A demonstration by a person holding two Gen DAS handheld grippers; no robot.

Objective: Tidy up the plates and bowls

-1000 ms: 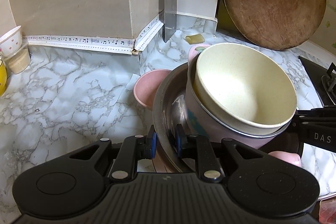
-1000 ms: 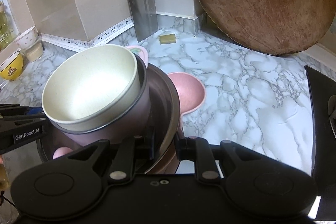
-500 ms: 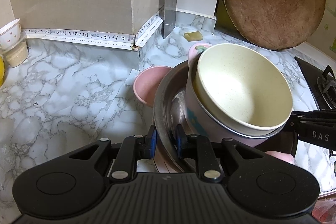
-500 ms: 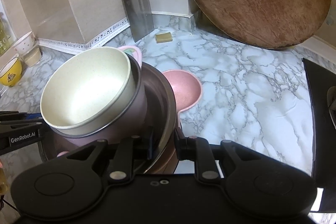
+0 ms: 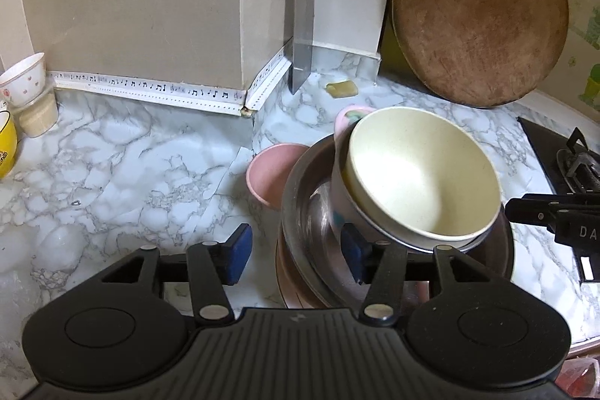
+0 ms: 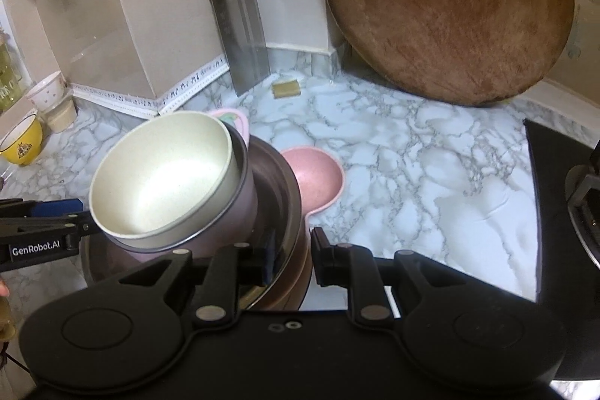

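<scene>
A cream bowl (image 5: 420, 175) (image 6: 161, 175) sits tilted inside a pink bowl (image 6: 240, 216), both in a wide steel bowl (image 5: 303, 212) (image 6: 279, 197) on brown plates (image 5: 288, 287). A pink bowl (image 5: 268, 171) (image 6: 318, 175) stands behind the stack. My left gripper (image 5: 296, 250) is open, its jaws astride the steel bowl's left rim with gaps on both sides. My right gripper (image 6: 290, 259) is a little open around the steel bowl's right rim.
A round wooden board (image 5: 476, 10) leans on the back wall beside a cleaver (image 5: 302, 36). A stove (image 5: 562, 167) is at the right. Cups, one yellow (image 6: 22, 141), stand at the far left on the marble counter (image 5: 112, 167).
My left gripper has opened and let go of the steel bowl's rim. My right gripper has opened slightly. The stack has come down onto the counter.
</scene>
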